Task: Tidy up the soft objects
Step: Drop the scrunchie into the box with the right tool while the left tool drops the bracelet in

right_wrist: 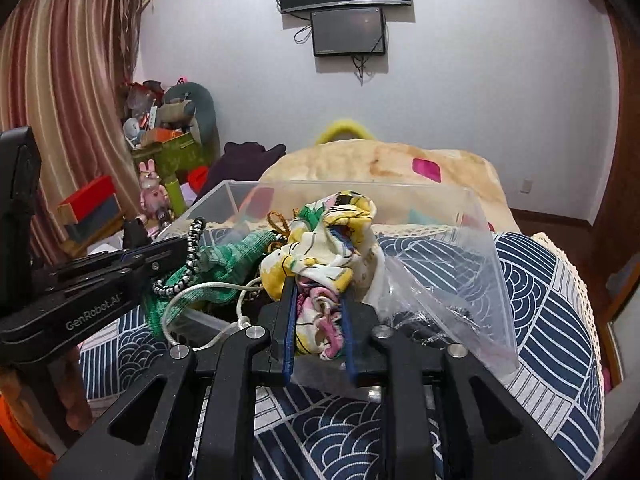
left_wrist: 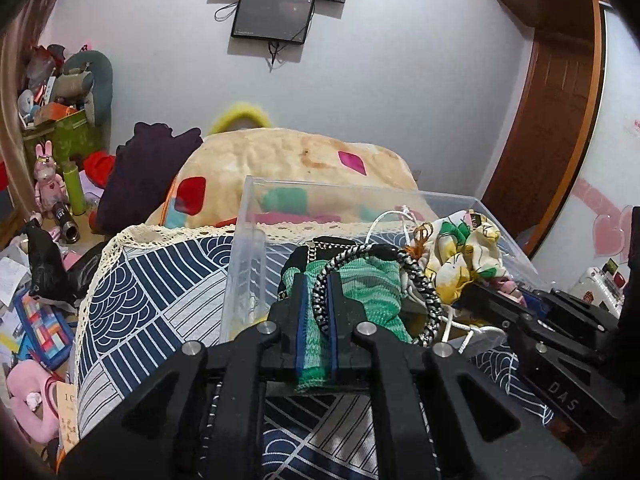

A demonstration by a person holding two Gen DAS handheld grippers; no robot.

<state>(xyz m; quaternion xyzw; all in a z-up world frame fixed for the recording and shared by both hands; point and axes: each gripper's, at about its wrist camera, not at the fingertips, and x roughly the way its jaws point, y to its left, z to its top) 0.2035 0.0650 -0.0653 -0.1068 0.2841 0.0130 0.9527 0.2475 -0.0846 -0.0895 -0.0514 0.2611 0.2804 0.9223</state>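
Observation:
A clear plastic box (left_wrist: 256, 208) (right_wrist: 440, 200) stands on a blue-and-white patterned cloth. My left gripper (left_wrist: 318, 284) is shut on a green knitted cloth (left_wrist: 372, 284) and a black-and-white braided cord (left_wrist: 420, 280), held over the box. The green cloth (right_wrist: 228, 256) and the left gripper (right_wrist: 132, 240) also show in the right wrist view. My right gripper (right_wrist: 320, 292) is shut on a yellow, white and green floral cloth (right_wrist: 324, 236), held over the box beside the left gripper. The floral cloth (left_wrist: 460, 256) and the right gripper (left_wrist: 496, 296) also show in the left wrist view.
A white cord (right_wrist: 200, 300) and a clear plastic bag (right_wrist: 440, 292) lie in the box. Behind it is a beige blanket (left_wrist: 296, 164) with coloured patches and a dark garment (left_wrist: 140, 168). Toys and boxes (left_wrist: 60, 120) clutter the left; a wooden door (left_wrist: 556, 92) is at right.

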